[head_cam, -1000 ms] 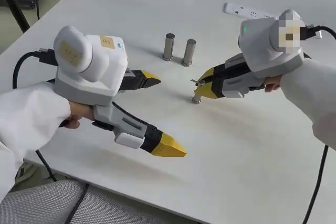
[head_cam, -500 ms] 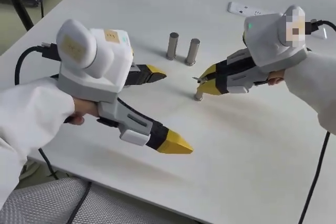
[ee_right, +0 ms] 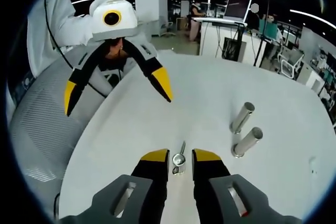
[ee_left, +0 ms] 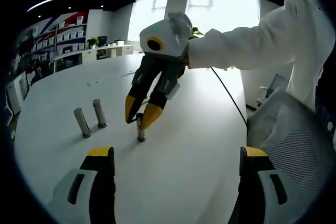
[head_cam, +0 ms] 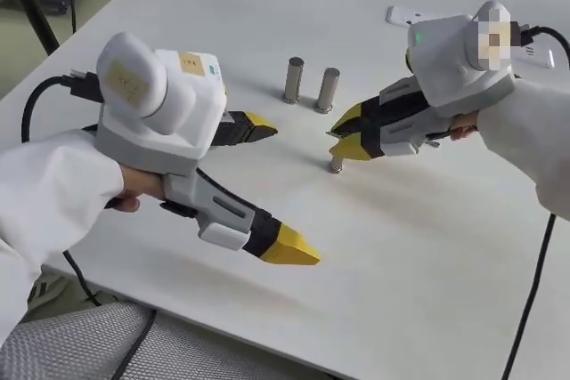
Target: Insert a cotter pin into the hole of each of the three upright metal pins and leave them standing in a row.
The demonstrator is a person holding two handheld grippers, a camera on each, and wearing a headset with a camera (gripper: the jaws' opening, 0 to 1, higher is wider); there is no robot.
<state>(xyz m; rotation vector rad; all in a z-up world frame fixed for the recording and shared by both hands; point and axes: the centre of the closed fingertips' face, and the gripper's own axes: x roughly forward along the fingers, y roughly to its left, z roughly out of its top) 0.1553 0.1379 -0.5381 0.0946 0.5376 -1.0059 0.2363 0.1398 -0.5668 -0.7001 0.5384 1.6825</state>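
a: what's nearest to the person?
b: the left gripper [head_cam: 294,193]. its jaws are spread wide with nothing between them, and it hangs over the white table [head_cam: 401,273], well short of the work.

a: which step is in hand?
b: i'd judge the first insertion. the right gripper [ee_right: 180,155] is pinched almost closed on a thin cotter pin [ee_right: 182,146], which pokes forward from its tips.

a: and where's the target relative to it?
b: the first metal pin [head_cam: 336,165] stands upright just under those tips. in the left gripper view the tips sit right at its top. i can't tell whether the cotter pin has entered the hole, it's too small.

a: what does the next move call for?
b: lining the legs up with the cross hole and pushing level, gently enough not to tip the pin. the free gripper could steady it.

a: and farther out?
b: a second metal pin [head_cam: 327,89] and a third metal pin [head_cam: 293,79] stand upright just beside each other, apart from the first. i see no cotter pin on either. a power strip [head_cam: 410,15] lies beyond them.
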